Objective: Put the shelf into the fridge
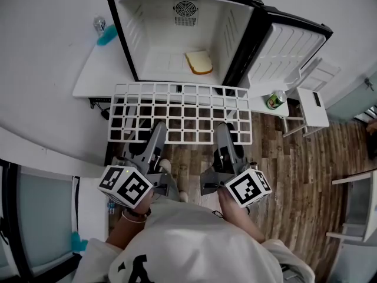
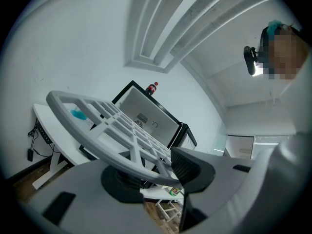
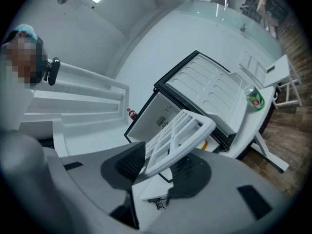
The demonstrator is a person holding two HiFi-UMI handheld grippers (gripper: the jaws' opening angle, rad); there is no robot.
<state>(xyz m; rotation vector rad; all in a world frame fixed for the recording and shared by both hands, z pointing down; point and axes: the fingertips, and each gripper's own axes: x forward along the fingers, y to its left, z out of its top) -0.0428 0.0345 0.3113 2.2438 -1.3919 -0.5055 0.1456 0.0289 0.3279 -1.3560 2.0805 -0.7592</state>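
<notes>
A white grid shelf (image 1: 182,114) hangs level in front of the open black mini fridge (image 1: 177,34), its far edge near the fridge mouth. My left gripper (image 1: 154,135) is shut on the shelf's near edge left of the middle. My right gripper (image 1: 225,135) is shut on that same edge further right. In the left gripper view the shelf (image 2: 112,126) lies between the pads of the left gripper (image 2: 156,172). The right gripper view shows the shelf's corner (image 3: 178,135) pinched by the right gripper (image 3: 161,167), with the fridge (image 3: 161,118) behind it.
A slice of bread (image 1: 199,62) lies on the fridge floor. The fridge door (image 1: 288,52) stands open to the right. A green can (image 1: 274,100) sits on the white table (image 1: 94,81), with a blue object (image 1: 107,35) at its back left. A white stool (image 1: 312,108) stands right.
</notes>
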